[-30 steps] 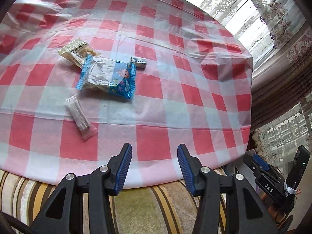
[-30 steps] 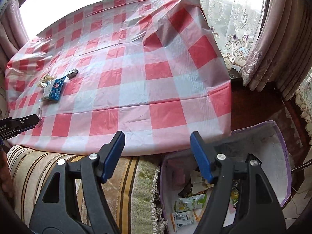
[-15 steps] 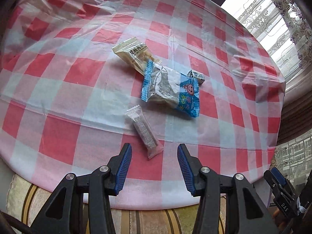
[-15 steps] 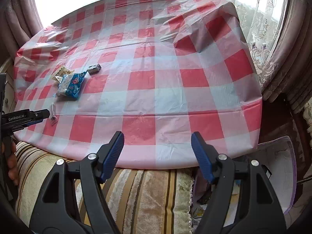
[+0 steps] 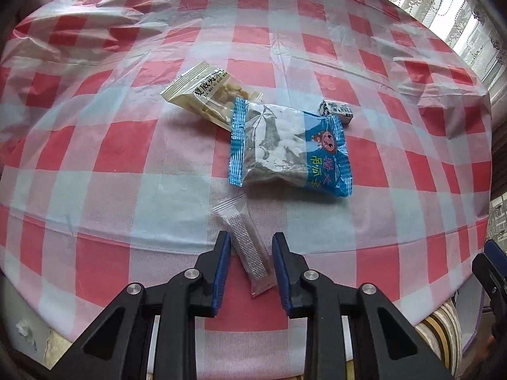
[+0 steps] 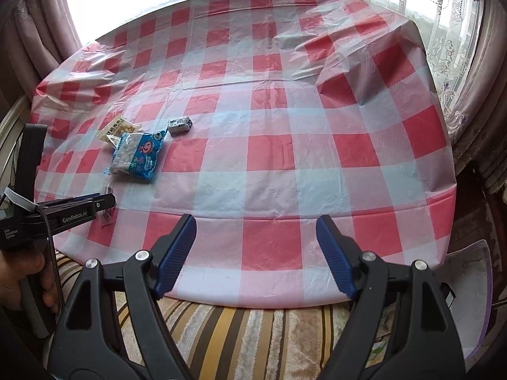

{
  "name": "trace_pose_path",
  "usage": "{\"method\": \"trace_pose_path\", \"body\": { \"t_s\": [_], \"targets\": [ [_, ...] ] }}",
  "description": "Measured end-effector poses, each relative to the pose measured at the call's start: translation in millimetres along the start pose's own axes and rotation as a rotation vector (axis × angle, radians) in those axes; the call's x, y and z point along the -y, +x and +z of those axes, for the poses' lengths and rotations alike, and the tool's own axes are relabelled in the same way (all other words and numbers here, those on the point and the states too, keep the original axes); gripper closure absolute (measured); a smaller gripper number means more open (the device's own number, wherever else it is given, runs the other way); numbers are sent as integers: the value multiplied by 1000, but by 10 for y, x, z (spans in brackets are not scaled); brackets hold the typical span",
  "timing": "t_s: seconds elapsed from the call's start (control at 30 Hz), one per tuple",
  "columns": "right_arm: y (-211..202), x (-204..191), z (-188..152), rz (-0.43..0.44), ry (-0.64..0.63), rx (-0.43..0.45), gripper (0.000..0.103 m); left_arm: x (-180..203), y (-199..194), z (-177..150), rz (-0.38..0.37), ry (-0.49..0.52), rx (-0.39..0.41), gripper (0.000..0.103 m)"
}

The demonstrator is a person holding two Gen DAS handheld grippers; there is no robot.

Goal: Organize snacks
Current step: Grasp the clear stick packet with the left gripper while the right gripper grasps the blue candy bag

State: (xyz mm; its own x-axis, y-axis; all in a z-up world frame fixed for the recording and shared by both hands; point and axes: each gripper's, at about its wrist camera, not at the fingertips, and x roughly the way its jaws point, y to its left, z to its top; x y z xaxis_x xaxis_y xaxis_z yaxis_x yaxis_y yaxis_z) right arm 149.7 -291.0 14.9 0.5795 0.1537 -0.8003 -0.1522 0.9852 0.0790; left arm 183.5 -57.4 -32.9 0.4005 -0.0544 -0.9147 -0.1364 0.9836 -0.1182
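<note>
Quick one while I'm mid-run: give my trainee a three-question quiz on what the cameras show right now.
1. True or false: the slim clear sachet lies between the fingers of the left gripper.
2. Which snack rests partly on the cream packet? A) the small candy box B) the blue packet C) the slim clear sachet
3. Fill in: the right gripper hovers with nothing between its fingers, near the edge of the checked ____.

Key: 1 true; 2 B; 3 tablecloth.
</note>
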Motion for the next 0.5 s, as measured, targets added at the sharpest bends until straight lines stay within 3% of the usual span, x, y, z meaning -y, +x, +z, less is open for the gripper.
{"method": "trace_pose_path", "body": {
  "t_s": [0.07,0.17,0.5],
  "targets": [
    [41,-87,67,8,-1,-1,22,-26,4,7,-2,8,5,86],
    [138,-255,170,33,-17,-3,17,-101,-3,2,-32,4,13,88],
    [684,-790,424,107,-34,-91,16,-435,-76,-88,-101,-75,30,88]
  ]
}}
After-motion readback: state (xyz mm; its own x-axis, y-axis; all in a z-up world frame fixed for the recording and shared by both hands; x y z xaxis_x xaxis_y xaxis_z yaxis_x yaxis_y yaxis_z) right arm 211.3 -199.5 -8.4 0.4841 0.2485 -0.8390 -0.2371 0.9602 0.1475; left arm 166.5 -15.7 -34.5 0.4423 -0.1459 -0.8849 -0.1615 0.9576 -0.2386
